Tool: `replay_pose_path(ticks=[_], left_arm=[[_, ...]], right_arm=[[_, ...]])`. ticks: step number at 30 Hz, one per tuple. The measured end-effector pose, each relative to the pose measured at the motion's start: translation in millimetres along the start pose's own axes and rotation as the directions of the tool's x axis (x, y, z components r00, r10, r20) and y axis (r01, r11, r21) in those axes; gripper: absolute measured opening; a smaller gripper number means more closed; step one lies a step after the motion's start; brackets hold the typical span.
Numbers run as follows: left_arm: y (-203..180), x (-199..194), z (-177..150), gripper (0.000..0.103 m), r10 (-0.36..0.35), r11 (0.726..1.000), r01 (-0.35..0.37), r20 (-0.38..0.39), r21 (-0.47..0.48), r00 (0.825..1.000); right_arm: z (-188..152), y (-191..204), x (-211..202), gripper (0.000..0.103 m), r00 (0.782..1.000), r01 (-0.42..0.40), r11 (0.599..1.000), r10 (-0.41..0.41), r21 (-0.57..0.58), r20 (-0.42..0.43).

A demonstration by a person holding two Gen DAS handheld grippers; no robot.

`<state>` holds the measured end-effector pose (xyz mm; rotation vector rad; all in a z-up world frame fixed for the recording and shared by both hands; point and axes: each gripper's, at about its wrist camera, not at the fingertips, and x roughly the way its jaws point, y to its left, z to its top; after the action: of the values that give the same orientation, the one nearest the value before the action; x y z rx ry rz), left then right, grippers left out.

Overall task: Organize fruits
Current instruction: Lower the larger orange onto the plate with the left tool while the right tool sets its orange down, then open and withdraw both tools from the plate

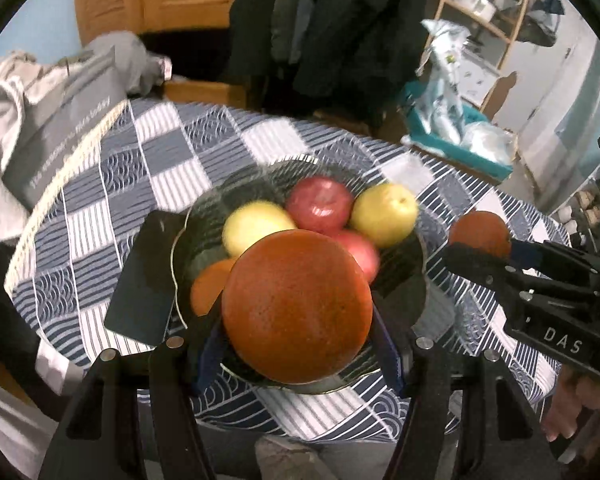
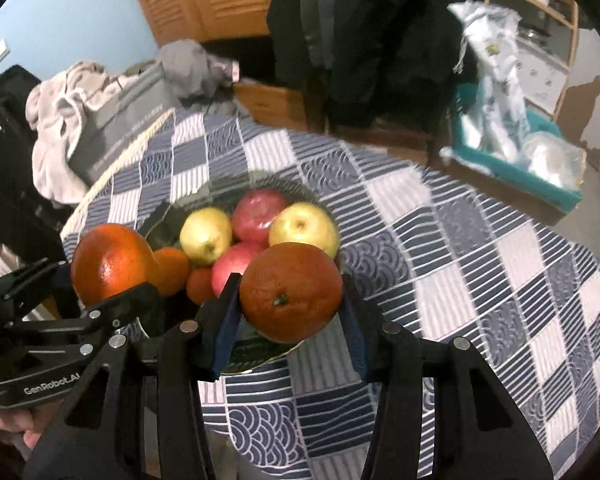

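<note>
A dark glass bowl sits on the checked tablecloth. It holds two red apples, two yellow pears and small oranges. My left gripper is shut on a large orange, held over the bowl's near side; it also shows in the right wrist view. My right gripper is shut on a second orange, held by the bowl's near right rim; it also shows in the left wrist view.
A black phone lies left of the bowl. A grey box and crumpled clothes sit at the table's far left edge. A teal bin with plastic bags stands on the floor beyond the table.
</note>
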<state>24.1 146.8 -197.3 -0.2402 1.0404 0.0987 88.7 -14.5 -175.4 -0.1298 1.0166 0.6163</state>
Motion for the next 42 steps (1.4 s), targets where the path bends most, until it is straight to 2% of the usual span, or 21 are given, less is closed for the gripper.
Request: replay_pose_path(ticks=[7,12,16,19,23,26,28,29,37,42], left_arm=[[1.5,23.2,-7.2,0.066,0.019,1.000,-0.019,-0.071,-0.001,0.997],[-1.7,29.6,-10.0,0.066,0.015,1.000,-0.013,-0.091,0.016,0.996],[-4.8,42.7,-12.9,0.066,0.030,0.999,-0.025,-0.138,0.039,0.990],[-4.6,54.9,-17.6,0.066,0.040,0.999,-0.033,-0.183,0.039,0.982],[-1.7,69.7,-24.2,0.066,0.040,0.999,-0.036,-0.240,0.023,0.970],[-1.8,64.0,-21.9,0.072,0.041,0.999,-0.038,-0.207,0.018,0.977],[-4.3,55.8,-18.6,0.091,0.045,0.999,-0.042,-0.172,0.023,0.984],[-5.4,50.4,-16.4,0.092,0.048,0.999,-0.045,-0.145,0.026,0.988],[-6.7,33.5,-8.1,0.093,0.036,0.999,-0.035,-0.105,0.007,0.994],[-13.4,15.1,0.0,0.093,0.032,0.999,-0.032,-0.047,0.007,0.998]], right_arm=[[-7.2,3.3,31.4,0.046,0.997,-0.020,1.000,0.020,-0.005,-0.077],[-7.6,3.8,40.2,0.047,0.995,-0.043,0.999,0.044,0.011,-0.094],[-7.4,3.0,43.4,0.048,0.993,-0.051,0.999,0.052,0.018,-0.104],[-5.7,2.0,42.0,0.058,0.993,-0.063,0.998,0.065,0.029,-0.097],[-1.9,3.1,37.8,0.060,0.994,-0.066,0.997,0.068,0.026,-0.084],[0.2,3.0,33.9,0.061,0.995,-0.069,0.997,0.070,0.028,-0.073],[1.2,3.6,31.5,0.061,0.996,-0.066,0.998,0.067,0.025,-0.065],[1.7,3.8,29.6,0.061,0.996,-0.064,0.998,0.066,0.023,-0.060],[4.6,-4.0,8.5,0.061,0.999,-0.044,0.998,0.045,0.040,-0.010],[8.1,-12.4,-15.1,0.061,0.999,-0.008,0.999,0.005,0.053,0.040]])
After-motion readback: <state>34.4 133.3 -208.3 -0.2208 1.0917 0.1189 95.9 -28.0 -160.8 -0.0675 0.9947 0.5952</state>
